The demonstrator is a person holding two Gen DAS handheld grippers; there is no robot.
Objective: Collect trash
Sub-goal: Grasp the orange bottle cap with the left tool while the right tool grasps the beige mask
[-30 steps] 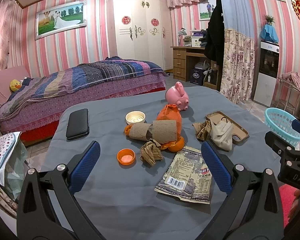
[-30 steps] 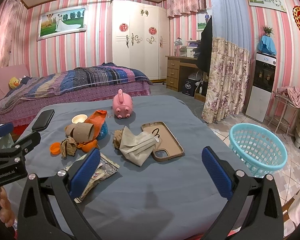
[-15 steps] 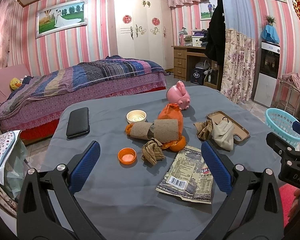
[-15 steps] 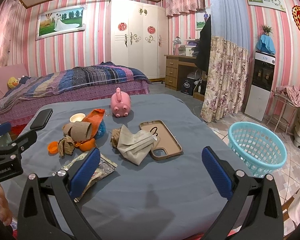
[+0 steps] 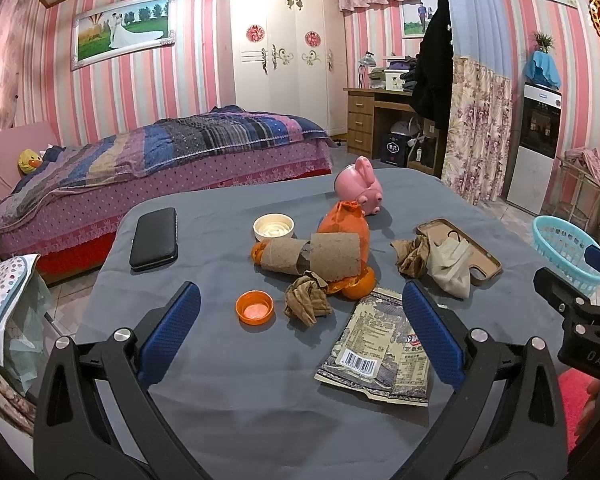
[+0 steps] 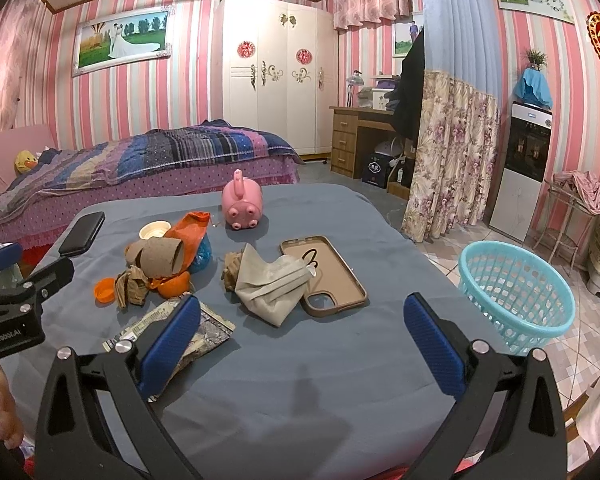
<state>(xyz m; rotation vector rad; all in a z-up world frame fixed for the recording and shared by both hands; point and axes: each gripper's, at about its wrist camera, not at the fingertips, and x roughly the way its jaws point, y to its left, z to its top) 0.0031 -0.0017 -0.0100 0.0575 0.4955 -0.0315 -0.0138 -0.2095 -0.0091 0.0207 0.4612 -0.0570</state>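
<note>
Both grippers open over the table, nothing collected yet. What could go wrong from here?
The grey cloth drapes over the phone case; grabbing it may drag the case along. The cardboard tubes lie on an orange bag, so a pinch could catch both. The basket stands on the floor beside the table, so drops could miss.

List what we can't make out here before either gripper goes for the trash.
- Left view: snack wrapper partly covered by a left gripper finger; print too small to read.
- Right view: basket inside hidden by its near wall.
- Both views: what the orange bag holds, hidden behind the cardboard tube.
</note>
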